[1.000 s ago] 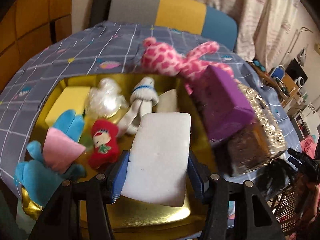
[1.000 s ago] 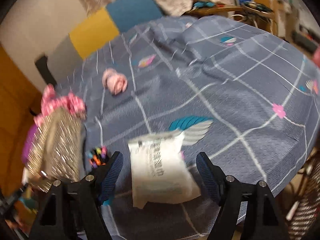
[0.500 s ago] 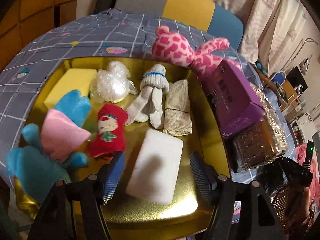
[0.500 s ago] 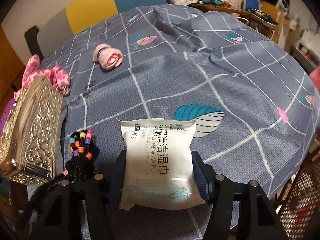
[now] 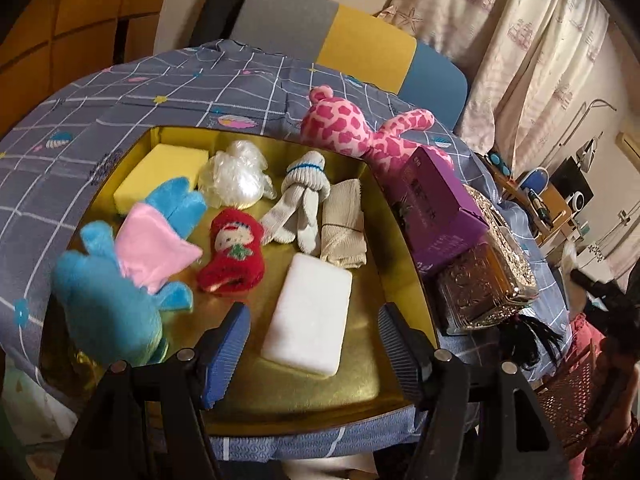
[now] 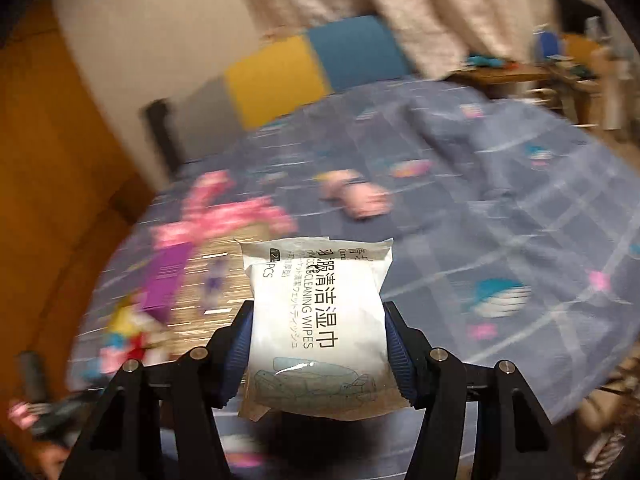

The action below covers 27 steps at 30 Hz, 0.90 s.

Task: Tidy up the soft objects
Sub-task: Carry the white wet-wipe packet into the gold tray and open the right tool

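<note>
The tray [image 5: 384, 216] is shiny gold. The sponge [image 5: 160, 172] is yellow and the foam block [image 5: 308, 316] is white. The giraffe toy [image 5: 352, 136] is pink with spots. The box [image 5: 436, 212] is purple. The cloth [image 6: 500, 216] is blue-grey with white lines.

Only clear text: the white wipes pack [image 6: 320, 322], print running sideways. Large Chinese characters 清洁湿巾, then "CLEANING WIPES", a line of Japanese katakana too small to read, and "PCS" near the far-left corner with a partly hidden count beside it. Purple box [image 5: 436, 210] right of the tray carries faint print, unreadable. Nothing else legible.
</note>
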{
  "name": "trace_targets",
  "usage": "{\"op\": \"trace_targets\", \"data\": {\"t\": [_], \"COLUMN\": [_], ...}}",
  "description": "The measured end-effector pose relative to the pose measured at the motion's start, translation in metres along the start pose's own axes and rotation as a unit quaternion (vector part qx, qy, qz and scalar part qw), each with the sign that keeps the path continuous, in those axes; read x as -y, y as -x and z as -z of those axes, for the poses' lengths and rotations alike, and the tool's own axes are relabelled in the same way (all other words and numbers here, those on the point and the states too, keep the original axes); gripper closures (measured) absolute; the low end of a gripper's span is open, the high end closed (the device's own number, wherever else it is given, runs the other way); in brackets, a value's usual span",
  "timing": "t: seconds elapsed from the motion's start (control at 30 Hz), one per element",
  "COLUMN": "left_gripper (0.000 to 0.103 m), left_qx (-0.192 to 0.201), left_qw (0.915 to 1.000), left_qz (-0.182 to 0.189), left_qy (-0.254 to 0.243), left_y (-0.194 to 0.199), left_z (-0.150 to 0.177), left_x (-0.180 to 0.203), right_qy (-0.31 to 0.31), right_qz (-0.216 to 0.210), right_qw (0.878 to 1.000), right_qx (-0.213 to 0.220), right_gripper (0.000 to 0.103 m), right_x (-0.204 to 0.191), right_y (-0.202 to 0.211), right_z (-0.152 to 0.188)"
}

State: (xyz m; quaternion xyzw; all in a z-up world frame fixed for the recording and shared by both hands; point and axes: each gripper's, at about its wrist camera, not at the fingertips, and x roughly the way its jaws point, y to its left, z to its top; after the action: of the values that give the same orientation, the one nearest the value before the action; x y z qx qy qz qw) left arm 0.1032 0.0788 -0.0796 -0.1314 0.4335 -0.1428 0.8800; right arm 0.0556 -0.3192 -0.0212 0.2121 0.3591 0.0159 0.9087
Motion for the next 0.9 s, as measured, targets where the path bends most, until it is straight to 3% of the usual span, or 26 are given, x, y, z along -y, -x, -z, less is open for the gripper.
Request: {"op": "trace_targets", "data": {"t": [0.1, 0.2, 0.37, 0.6, 0.9], "left_gripper": [0.036, 0.036, 0.036, 0.036, 0.036], "left_qx": [0.005, 0.013, 0.026, 0.036, 0.043], "left_qw": [1.0, 0.9999, 0.9992, 0.9974, 0.996], "left_qz": [0.001, -0.001, -0.014, -0.027, -0.028], "left_qy": [0.005, 0.009, 0.026, 0.056, 0.072], "left_y": [0.006, 0.015, 0.026, 0.041, 0.049], "left_z": [0.006, 0.01, 0.013, 0.017, 0.02], "left_x": [-0.004, -0.01, -0.027, -0.052, -0.066], "right_qy": [0.028, 0.064, 0.107, 0.162, 0.167], "right_qz": [-0.08, -0.127, -0.164, -0.131, -0.07], "right_qw": [0.996, 0.988, 0.973, 0.964, 0.969], "right_qx": [-0.03, -0.065, -0.12, -0.162, -0.17], "right_gripper": [0.041, 0.041, 0.041, 0.041, 0.038], "right_x": [-0.054, -0.101, -0.17, -0.239, -0.254], "right_y": [-0.011, -0.027, -0.073, -0.147, -0.218], "right_z": [0.005, 0.018, 0.039, 0.065, 0.064]}}
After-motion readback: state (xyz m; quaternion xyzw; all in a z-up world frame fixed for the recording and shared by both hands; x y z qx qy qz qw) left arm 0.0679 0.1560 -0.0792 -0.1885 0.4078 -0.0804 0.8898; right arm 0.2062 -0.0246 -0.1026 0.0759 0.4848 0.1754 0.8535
